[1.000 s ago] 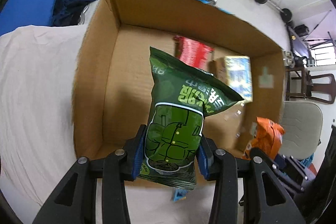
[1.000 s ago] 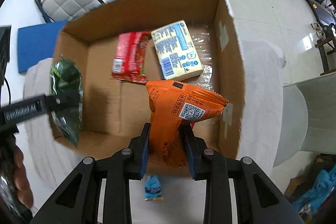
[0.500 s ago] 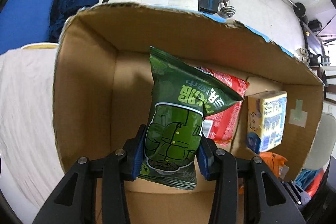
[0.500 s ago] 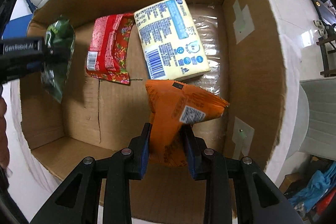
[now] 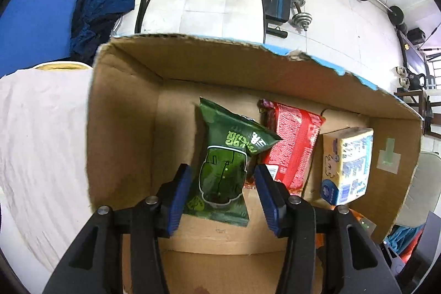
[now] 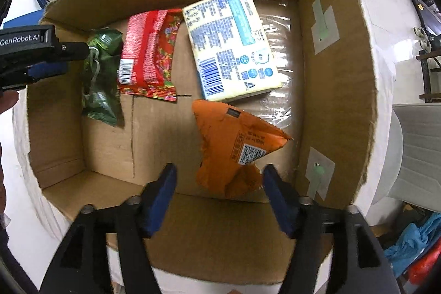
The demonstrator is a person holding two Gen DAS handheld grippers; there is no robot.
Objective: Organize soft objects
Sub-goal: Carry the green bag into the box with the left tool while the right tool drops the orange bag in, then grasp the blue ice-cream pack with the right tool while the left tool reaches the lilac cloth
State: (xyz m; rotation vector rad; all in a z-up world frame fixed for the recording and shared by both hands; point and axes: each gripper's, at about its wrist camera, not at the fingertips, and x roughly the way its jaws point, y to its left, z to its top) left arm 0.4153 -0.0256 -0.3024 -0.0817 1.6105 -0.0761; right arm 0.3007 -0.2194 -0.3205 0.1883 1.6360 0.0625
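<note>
Box: I see an open cardboard box (image 6: 330, 79).
Left hand-held gripper (image 5: 223, 192): jaws parted around the green snack bag (image 5: 223, 170), near the box's left wall.
Right hand-held gripper (image 6: 220, 194): wide open; orange bag (image 6: 234, 148) between, unpinched.
Nearby: red packet (image 6: 148, 57), tissue pack (image 6: 231, 46) on the box floor.

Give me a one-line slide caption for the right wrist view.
Right claw open over the cardboard box, orange snack bag released between its fingers beside red packet and tissue pack.
</note>
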